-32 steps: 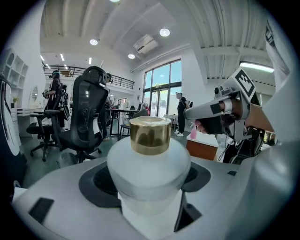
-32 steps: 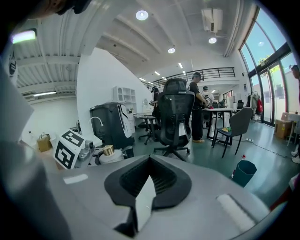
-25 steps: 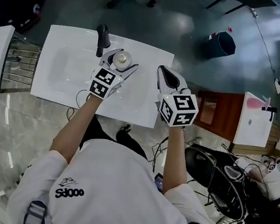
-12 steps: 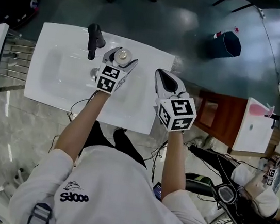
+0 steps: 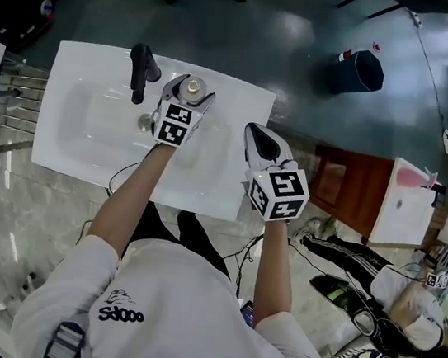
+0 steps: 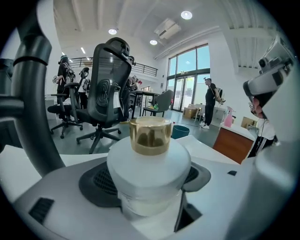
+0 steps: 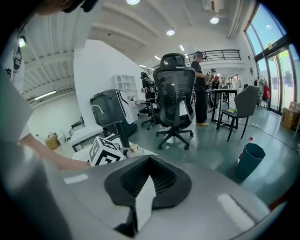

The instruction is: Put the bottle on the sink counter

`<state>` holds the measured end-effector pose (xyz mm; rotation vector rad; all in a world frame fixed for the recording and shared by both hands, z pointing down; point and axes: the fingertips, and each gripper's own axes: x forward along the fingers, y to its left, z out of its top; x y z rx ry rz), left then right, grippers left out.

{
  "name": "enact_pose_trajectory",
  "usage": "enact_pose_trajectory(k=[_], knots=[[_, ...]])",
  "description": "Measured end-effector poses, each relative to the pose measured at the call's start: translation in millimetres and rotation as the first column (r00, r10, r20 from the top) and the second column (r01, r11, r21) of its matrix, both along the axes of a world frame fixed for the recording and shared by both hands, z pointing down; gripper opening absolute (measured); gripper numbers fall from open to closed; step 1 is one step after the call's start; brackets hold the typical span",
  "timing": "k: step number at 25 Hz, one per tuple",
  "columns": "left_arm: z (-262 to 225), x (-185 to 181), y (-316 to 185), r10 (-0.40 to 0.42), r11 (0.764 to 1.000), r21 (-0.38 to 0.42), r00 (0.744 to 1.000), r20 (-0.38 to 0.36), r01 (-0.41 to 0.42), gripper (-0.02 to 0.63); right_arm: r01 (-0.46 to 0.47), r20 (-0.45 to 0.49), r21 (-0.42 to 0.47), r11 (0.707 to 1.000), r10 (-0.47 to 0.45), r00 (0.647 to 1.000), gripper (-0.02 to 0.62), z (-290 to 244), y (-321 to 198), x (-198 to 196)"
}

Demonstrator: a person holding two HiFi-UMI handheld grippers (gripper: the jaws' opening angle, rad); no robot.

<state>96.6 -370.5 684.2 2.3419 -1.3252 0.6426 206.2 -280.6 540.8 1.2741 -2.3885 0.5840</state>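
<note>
Head view: one person works w/ two grippers over a white sink table (image 5: 225, 174). The left gripper (image 5: 190, 94) pinches the single white bottle (image 5: 193, 87) from both sides, upright, above the table's back edge, just right of the one black faucet (image 5: 141, 66). Whether the bottle's base touches the table can't be told. The right gripper (image 5: 262, 138) hangs near the table's right end, apart from the bottle. One dark bin (image 5: 362, 70) stands on the floor beyond.

Left gripper view: the left gripper (image 6: 150, 187) is clamped on the bottle (image 6: 149, 173), its one gold cap (image 6: 150, 135) on top. One black office chair (image 6: 110, 89) is close behind, more chairs farther back.

Right gripper view: the right gripper (image 7: 147, 185) has its jaws pressed together, nothing between them. The left gripper's marker cube (image 7: 105, 151) and the bottle's cap (image 7: 133, 149) show at left, one office chair (image 7: 174, 93) and the bin (image 7: 249, 159) behind.
</note>
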Motion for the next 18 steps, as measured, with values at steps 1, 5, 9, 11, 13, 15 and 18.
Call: enact_pose_trajectory(k=[1,5,9,11,13,15,18], knots=[[-1,1,-2,0.002,1.0,0.008,1.0,0.005,-0.002,0.342,-0.007,0.004,-0.003,1.0,0.007,1.0,0.009,1,0,2],[0,6,-8,-0.009,0.999,0.036,1.0,0.029,0.008,0.342,-0.013,0.001,-0.009,1.0,0.013,1.0,0.009,3,1,6],[0,6,-9,-0.016,0.999,0.034,0.999,0.042,0.014,0.342,-0.021,0.0,-0.014,1.0,0.021,1.0,0.009,4,3,10],[1,6,-10,-0.018,1.0,0.027,0.999,0.046,0.017,0.342,-0.028,-0.001,-0.022,0.999,0.028,1.0,0.009,5,4,13],[3,6,-11,-0.019,1.0,0.014,0.999,0.048,0.018,0.342,-0.032,-0.002,-0.026,0.999,0.032,0.999,0.009,6,5,14],[4,6,-11,-0.018,1.0,0.002,0.999,0.049,0.018,0.342,-0.031,-0.002,-0.027,0.999,0.031,1.0,0.009,6,6,13],[7,7,-11,-0.016,1.0,-0.023,0.999,0.033,0.016,0.344,-0.028,-0.005,-0.034,0.999,0.028,1.0,0.009,8,9,14]])
